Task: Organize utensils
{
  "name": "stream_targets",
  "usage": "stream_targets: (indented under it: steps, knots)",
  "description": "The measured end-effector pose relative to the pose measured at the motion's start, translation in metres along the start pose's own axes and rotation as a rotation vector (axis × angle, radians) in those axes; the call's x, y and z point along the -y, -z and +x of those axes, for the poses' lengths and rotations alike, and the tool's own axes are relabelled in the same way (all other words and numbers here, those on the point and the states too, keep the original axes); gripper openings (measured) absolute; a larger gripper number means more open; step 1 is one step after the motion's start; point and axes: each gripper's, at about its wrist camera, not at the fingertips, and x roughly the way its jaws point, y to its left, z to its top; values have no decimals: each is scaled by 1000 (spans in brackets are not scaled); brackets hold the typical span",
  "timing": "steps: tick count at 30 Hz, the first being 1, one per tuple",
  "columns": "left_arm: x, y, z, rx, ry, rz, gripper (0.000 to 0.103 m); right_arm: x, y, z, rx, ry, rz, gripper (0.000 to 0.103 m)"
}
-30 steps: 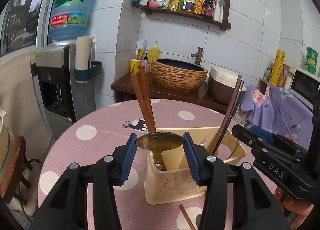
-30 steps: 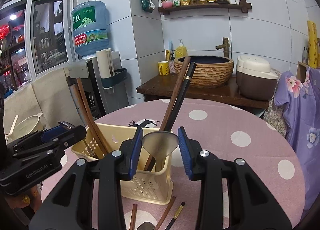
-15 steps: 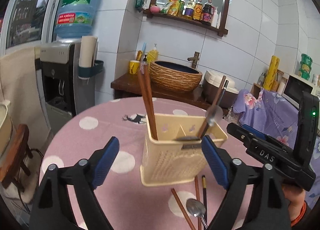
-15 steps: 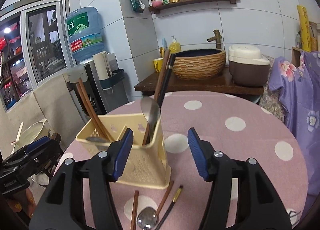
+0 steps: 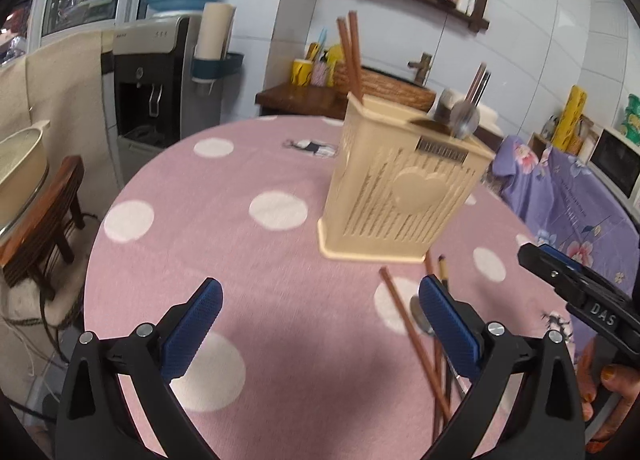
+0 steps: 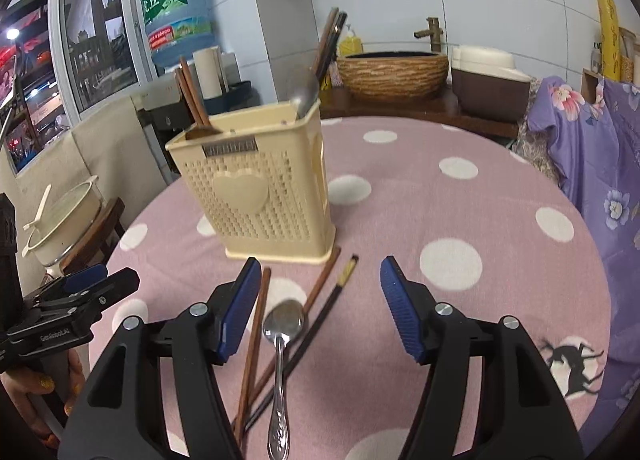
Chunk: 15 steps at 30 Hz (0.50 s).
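We have both grippers over the pink polka-dot table (image 6: 460,187), both empty. Left gripper (image 5: 320,324): jaws wide and still opening, nothing between the pads, only bare tablecloth in the gap. Right gripper (image 6: 316,308): jaws at a medium spread and opening, pads not pressing on anything; in its own view the steel spoon (image 6: 280,344) lies on the cloth in the gap between the fingers, bowl toward the holder, handle running back toward the camera. Beside the spoon we see loose chopsticks on the table: a brown chopstick (image 6: 252,348) just left of it passing close by the left blue pad, a second brown chopstick (image 6: 320,288) and a black chopstick (image 6: 320,324) with a gold tip angled to its right, their near ends crossing under the spoon handle. From the left wrist view the same pile (image 5: 416,324) sits right of the gap, partly hidden behind the right-hand finger. The cream utensil holder (image 6: 260,187) stands upright on the table just beyond the loose pieces. In it: a brown chopstick pair (image 5: 350,55) in one end, a dark chopstick pair (image 6: 330,39) and an upright spoon (image 6: 306,93) in the other, and a spoon bowl (image 6: 202,131) at the rim by the brown pair.
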Motion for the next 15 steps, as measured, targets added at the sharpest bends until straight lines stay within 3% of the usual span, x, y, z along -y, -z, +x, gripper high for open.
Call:
stream_targets:
  steps: [6,15]
  knots:
    - [-4,24,5,-49,-23,0,98,4,27,5,-43,23,4,64]
    - [1,46,11,-118,14,-4,98,9,52,7,-88,65,-1,64]
